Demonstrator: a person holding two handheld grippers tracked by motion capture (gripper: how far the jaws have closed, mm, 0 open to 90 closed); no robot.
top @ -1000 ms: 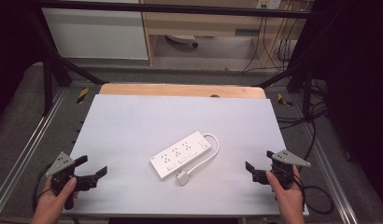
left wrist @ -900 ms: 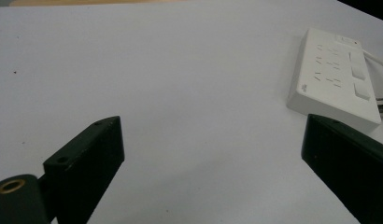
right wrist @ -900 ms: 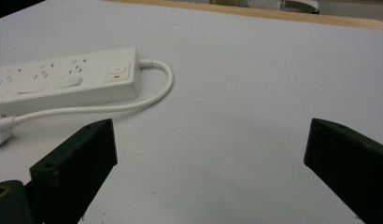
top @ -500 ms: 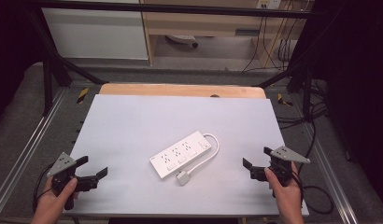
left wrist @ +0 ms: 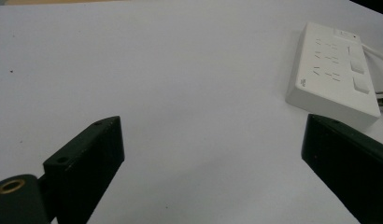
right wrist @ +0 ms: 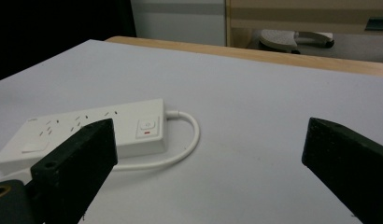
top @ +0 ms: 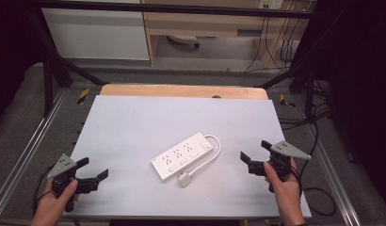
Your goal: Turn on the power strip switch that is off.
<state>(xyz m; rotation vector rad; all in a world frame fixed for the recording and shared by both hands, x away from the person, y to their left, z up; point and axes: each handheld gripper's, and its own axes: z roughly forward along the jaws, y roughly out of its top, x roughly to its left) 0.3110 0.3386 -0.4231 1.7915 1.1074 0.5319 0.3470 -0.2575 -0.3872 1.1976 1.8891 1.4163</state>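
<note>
On the white table (top: 134,122), both hand-held grippers gape.

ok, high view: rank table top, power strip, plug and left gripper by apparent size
1. table top, by far the largest.
2. power strip and left gripper: look alike, and the gripper sits nearer the camera, so no ranking.
3. plug, smallest.

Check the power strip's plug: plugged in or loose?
Loose: the plug lies on the table beside the power strip, cord looped back.
</note>
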